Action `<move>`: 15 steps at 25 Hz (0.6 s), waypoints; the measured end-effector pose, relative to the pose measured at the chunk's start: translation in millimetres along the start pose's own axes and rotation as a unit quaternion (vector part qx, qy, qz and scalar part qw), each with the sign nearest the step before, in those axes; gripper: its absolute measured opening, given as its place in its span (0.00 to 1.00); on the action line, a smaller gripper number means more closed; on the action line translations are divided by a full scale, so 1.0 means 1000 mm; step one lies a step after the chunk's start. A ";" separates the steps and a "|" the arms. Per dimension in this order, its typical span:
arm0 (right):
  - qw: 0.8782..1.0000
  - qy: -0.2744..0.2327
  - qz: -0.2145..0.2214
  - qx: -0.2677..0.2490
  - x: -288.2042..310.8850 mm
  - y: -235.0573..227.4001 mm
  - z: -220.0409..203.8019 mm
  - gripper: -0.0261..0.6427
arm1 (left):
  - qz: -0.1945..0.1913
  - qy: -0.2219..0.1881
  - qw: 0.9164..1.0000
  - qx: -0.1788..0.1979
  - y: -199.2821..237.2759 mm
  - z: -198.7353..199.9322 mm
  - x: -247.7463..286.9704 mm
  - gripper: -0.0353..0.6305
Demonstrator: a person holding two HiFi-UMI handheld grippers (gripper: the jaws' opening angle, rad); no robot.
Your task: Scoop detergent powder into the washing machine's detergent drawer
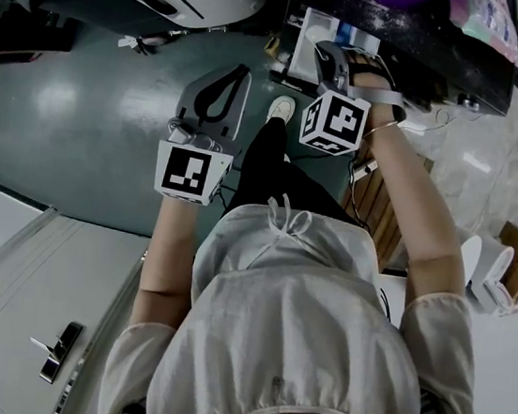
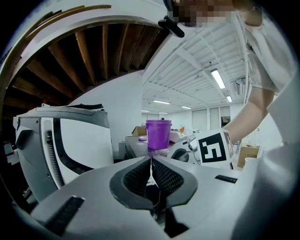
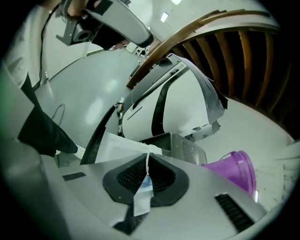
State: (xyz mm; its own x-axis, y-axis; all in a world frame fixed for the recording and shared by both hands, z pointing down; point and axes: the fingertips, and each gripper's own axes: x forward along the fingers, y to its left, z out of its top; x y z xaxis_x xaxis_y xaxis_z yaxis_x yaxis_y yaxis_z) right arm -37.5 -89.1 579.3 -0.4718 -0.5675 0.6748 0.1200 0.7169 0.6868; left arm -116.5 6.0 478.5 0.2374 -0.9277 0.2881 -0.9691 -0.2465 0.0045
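Detergent drawer (image 1: 315, 31) lies just ahead of the right gripper (image 3: 147, 161), whose jaws pinch a thin white strip (image 3: 140, 199), while the left gripper (image 2: 151, 161), jaws pressed together, points toward a purple bucket (image 2: 158, 134).

My left gripper (image 2: 151, 161) fills the bottom of the frame, jaws together, ribbed black pads (image 2: 135, 177) meeting along a thin seam. I can't make out anything held in it. Just above the jaw tips, frame centre, a purple bucket (image 2: 158, 134) stands upright on a dark surface; a cardboard box (image 2: 139, 130) sits just left of it, farther back. Right of centre is the right gripper's marker cube (image 2: 215, 147), with my bare forearm (image 2: 251, 115) running up to a pale sleeve (image 2: 260, 56) at the right edge. At left is a big white machine housing (image 2: 77, 145) with black trim. Dark wooden slats (image 2: 89, 56) are at upper left, strip lights (image 2: 218, 78) at upper right.
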 end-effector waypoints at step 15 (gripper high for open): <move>0.995 -0.002 -0.090 -0.050 -0.022 -0.007 0.005 0.06 | 0.011 -0.002 1.000 -0.001 -0.012 -0.004 -0.026 0.10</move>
State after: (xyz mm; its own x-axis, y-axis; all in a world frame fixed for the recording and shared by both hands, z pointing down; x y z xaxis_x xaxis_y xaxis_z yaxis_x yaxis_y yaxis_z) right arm -32.3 -79.9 557.9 -0.4972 -0.6817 0.5368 0.1192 0.5591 0.8205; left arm -111.6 33.7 474.4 0.2156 -0.9340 0.2850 -0.9743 -0.2252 -0.0009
